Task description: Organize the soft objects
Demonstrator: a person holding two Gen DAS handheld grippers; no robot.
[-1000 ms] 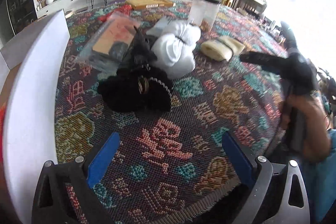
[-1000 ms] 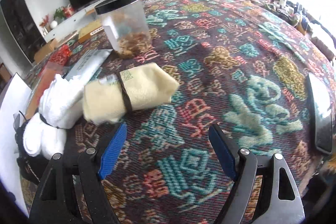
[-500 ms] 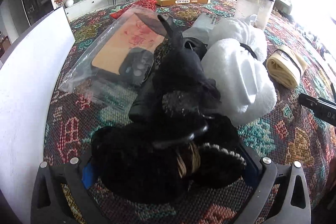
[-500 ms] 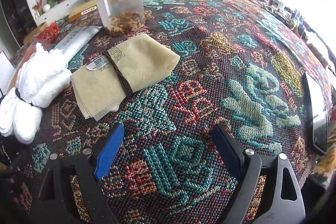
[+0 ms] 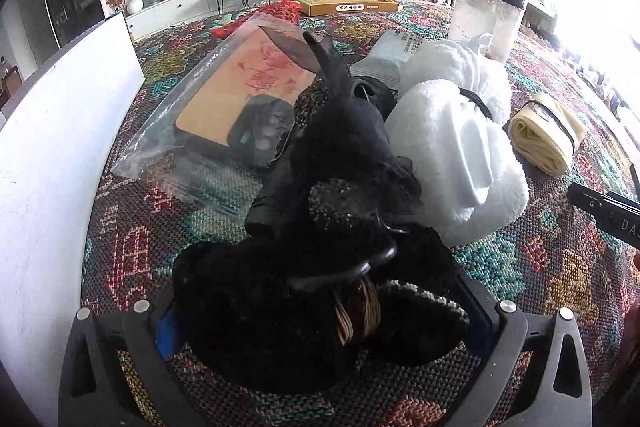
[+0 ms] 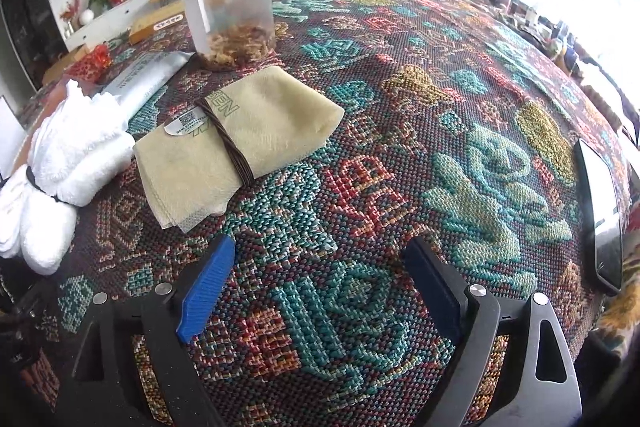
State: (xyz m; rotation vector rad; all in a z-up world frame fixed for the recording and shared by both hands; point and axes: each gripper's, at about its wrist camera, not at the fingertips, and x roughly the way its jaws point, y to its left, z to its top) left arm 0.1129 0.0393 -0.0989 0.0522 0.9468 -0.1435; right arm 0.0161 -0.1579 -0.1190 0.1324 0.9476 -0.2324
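Black plush bundle [image 5: 320, 311] lies crosswise between the wide-open left gripper [image 5: 324, 323], pads seemingly not pressing; the right gripper [image 6: 320, 283] is still opening, empty, short of the yellow cloth [image 6: 236, 147].

Fuzzy black plush bundle [image 5: 320, 307]; fluffy white towel [image 5: 452, 155]; coarse woven tablecloth [image 6: 360, 227]

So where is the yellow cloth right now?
In the right wrist view the yellow cloth lies left of centre on the patterned tablecloth, between the white towel bundle and the clear jar.
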